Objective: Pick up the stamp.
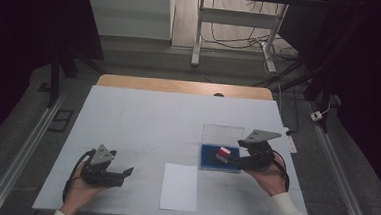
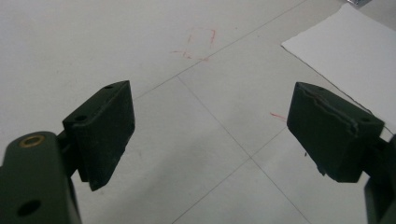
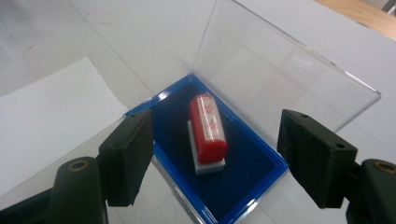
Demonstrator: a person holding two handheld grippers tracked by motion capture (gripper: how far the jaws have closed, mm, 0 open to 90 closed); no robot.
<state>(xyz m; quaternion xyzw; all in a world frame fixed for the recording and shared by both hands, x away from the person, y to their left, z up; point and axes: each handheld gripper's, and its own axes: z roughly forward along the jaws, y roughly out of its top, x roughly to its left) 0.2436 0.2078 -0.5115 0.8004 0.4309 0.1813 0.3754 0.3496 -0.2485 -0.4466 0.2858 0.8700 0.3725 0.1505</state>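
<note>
Starting nearest us, we rest the left hand-held gripper (image 1: 124, 174) low on the counter (image 1: 143, 114), jaws spread wide with nothing between them, parked well to the left of the blue tray so it stays out of the way. Between that gripper and the blue tray lies a loose white sheet (image 1: 179, 186), its near edge close to us, probably waiting to take an imprint.

Next we have the right hand-held gripper (image 3: 215, 158) hovering just on our side of the blue tray (image 3: 254, 179), jaws wide apart and gripping nothing, one to each side of the tray's near corner, so a straight advance would likely bracket the red stamp.

That red stamp (image 3: 208, 128) lies on its side on the tray's dark blue lining, touching neither jaw. Its long axis runs along the tray's length, nearly in line with our approach, white base toward the gripper and rounded red end pointing away toward the lid.

Beyond the tray, the clear lid (image 3: 280, 70) stands hinged open and tilted back, leaving the tray open from above.
</note>
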